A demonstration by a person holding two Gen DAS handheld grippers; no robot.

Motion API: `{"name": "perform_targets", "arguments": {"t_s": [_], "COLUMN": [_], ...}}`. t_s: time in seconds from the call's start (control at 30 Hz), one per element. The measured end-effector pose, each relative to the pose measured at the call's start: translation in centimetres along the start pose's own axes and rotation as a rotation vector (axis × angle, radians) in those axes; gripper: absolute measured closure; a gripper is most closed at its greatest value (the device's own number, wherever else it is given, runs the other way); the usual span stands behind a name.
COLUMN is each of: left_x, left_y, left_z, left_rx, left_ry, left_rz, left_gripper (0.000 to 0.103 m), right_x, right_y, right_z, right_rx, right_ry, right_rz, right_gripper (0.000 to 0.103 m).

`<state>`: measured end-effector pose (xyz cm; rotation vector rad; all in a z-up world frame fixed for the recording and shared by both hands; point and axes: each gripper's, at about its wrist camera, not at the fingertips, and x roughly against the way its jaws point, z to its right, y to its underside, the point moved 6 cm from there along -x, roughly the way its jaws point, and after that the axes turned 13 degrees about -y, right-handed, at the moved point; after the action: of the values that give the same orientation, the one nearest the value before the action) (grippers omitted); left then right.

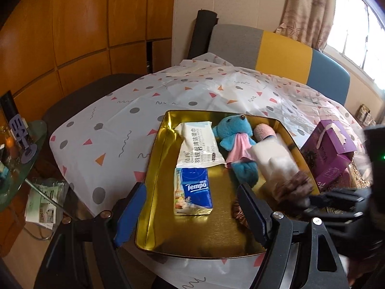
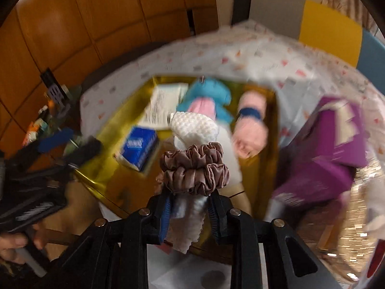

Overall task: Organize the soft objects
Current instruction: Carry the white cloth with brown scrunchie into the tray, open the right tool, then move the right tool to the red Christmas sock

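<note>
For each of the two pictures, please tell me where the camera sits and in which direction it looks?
Left wrist view: it sits on the left gripper, looking forward and down at the gold tray; its open blue-padded fingers show.
Right wrist view: it sits on the right gripper, looking down over the tray; its jaws hold a pack with a brown scrunchie, and a hand holds the other gripper at lower left.
Shared: the tray, blue tissue pack, blue plush toy, purple box.
</note>
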<state>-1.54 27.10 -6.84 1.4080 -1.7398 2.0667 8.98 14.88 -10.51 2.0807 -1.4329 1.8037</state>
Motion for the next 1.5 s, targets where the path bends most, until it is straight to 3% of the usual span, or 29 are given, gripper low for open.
{"name": "perform_targets", "arguments": {"t_s": [0.17,0.33,0.43,0.57,0.8,1.13,1.5], "left_x": [-0.3,-0.4,-0.2,0.2,0.9,2.1,4.1], "left_y": [0.2,0.2,0.0,-0.1,-0.2,-0.3,-1.1], "left_z": [-0.3,-0.4,-0.3,0.0,0.9,3.3,7.4], "left_rx": [0.004,0.008,0.001,-0.011,-0.039,-0.103,-0.19], "left_ry": [-0.003,-0.008,-0.009,-0.012,-0.01,0.01,0.087], "left_rz": [-0.009,-0.007,0.003,0.014,0.028,0.051,0.081], "left_gripper": [0.023,0.022,0.022,0.022,0.021,0.021,0.021], "right_x": [-3.4,-2.5,-0.4,3.1,9.9,20.2,28.4], "right_y": [0.9,1.2,1.1,0.7,0.8,3.8,13.1], "right_z": [0.8,0.3,-0.4,-0.7,0.7,9.3,24.4], "right_rx": [-0.021,-0.005,0.014,0.031,0.035,-0.139,-0.548], "right_ry": [0.034,0.024,0.017,0.012,0.079,0.251,0.495], "right_rz": [-0.067,-0.042,0.015,0.11,0.249,0.422,0.499], "right_gripper": [0.068,0.059,0.037,0.036,0.036,0.036,0.036]}}
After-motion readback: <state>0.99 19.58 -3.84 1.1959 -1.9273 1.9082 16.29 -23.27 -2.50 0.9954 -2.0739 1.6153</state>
